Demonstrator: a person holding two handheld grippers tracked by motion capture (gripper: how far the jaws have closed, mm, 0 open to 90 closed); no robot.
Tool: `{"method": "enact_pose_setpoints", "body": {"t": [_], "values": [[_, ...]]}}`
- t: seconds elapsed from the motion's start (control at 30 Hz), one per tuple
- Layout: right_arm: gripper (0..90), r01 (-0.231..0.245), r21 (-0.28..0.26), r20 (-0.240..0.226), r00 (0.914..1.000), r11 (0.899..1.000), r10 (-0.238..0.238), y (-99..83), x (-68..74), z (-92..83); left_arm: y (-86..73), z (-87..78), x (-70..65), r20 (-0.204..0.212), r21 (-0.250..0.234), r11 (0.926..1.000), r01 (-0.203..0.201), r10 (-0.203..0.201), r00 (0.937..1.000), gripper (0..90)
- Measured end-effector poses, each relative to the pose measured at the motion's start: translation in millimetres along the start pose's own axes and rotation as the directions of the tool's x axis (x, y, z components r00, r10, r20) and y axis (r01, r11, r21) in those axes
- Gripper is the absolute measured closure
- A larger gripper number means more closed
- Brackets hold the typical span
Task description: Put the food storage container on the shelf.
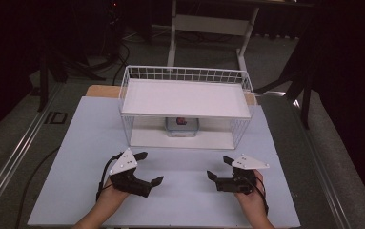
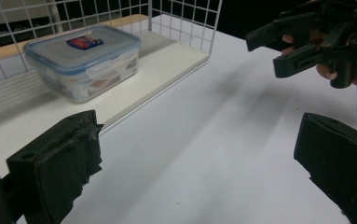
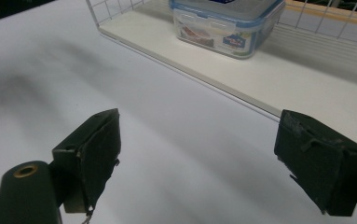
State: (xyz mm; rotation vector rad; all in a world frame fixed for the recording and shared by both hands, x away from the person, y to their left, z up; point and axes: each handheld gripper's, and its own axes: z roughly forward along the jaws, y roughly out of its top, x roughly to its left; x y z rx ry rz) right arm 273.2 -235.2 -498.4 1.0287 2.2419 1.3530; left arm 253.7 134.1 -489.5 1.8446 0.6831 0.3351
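Clear plastic box (image 1: 182, 127) | white wire rack (image 1: 137, 74) | both tools spread

dim lab or test studio, white table (image 1: 75, 191) on grey floor, dark curtains, tripod legs (image 1: 51, 71), floor cables (image 1: 118, 57)

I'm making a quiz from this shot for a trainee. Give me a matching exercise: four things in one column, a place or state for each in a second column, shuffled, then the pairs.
Things:
1. box
2. rack
3. left tool
4. right tool

Places or states:
A. open, at the near right of the table
B. white wire, stands at the table's far side
C. clear with a blue-rimmed lid, on the rack's lower shelf
D. open, at the near left of the table

Pairs: 1-C, 2-B, 3-D, 4-A
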Motion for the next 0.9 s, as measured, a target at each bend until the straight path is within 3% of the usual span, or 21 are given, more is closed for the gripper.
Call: {"method": "enact_pose_setpoints", "body": {"t": [0.1, 0.27, 0.43, 0.57, 0.9], "values": [[14.4, -0.020, -0.010, -0.018, 0.9996, 1.000, 0.020, -2.7, -5.4, -1.9, -1.9, 0.0, 1.5, -0.002, 0.004, 1.0000, 0.003, -0.003, 1.0000, 1.4], [14.4, 0.020, -0.029, -0.015, 0.9997, 0.999, -0.020, -3.5, -9.8, -3.3, -4.9, 0.6, 4.1, -0.006, 0.008, 0.9998, 0.020, -0.020, 0.9998, 1.4], [14.5, 0.050, -0.023, -0.022, 0.9985, 0.998, -0.051, -6.9, -13.8, 3.9, -7.8, -0.4, 6.2, -0.020, 0.014, 0.9998, 0.012, -0.012, 0.9997, 1.4], [14.3, 0.043, -0.022, -0.020, 0.9988, 0.999, -0.044, -8.6, -16.1, 8.5, -10.0, -1.3, 7.9, -0.035, 0.026, 0.9997, -0.001, 0.002, 0.9994, 1.4], [14.3, 0.008, 0.027, 0.004, 1.0000, 1.000, -0.008, -15.6, -26.0, 22.2, -14.9, -3.2, 12.3, -0.044, 0.033, 0.9992, 0.021, -0.019, 0.9989, 1.4]]}}
